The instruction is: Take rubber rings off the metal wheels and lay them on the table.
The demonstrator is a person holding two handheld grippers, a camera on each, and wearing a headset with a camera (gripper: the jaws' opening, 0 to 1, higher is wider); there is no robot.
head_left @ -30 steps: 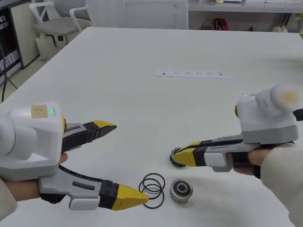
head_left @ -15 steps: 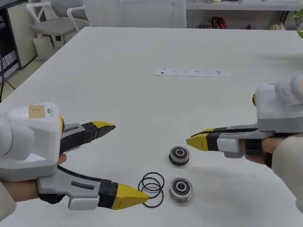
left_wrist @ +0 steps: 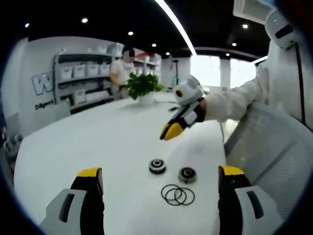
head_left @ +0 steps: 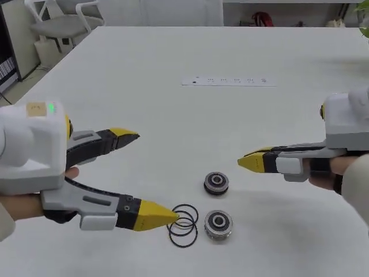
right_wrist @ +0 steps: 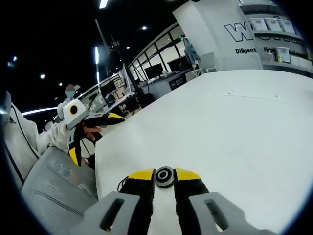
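Observation:
Two small metal wheels lie on the white table (head_left: pixel 173 104): a far wheel (head_left: pixel 216 183) with a dark rim and a near wheel (head_left: pixel 218 224) with a silvery rim. Three black rubber rings (head_left: pixel 184 225) lie overlapping just left of the near wheel. My left gripper (head_left: pixel 149 176) is wide open and holds nothing; its lower tip almost touches the rings. In the left gripper view the wheels (left_wrist: pixel 157 166) (left_wrist: pixel 187 174) and rings (left_wrist: pixel 177 194) lie ahead between the jaws. My right gripper (head_left: pixel 248 161) hovers right of the far wheel (right_wrist: pixel 165 177), apart from it, jaws a narrow gap apart and holding nothing.
A white power strip (head_left: pixel 229 81) lies flat further back on the table. Office chairs (head_left: pixel 57 26) stand past the far left corner. A potted plant (left_wrist: pixel 142 85) sits at the table's far end, with a person (left_wrist: pixel 120 71) standing beyond it.
My right gripper let go of the far wheel and drew back to the right, leaving the wheel lying on the table. The left gripper stayed open by the rings.

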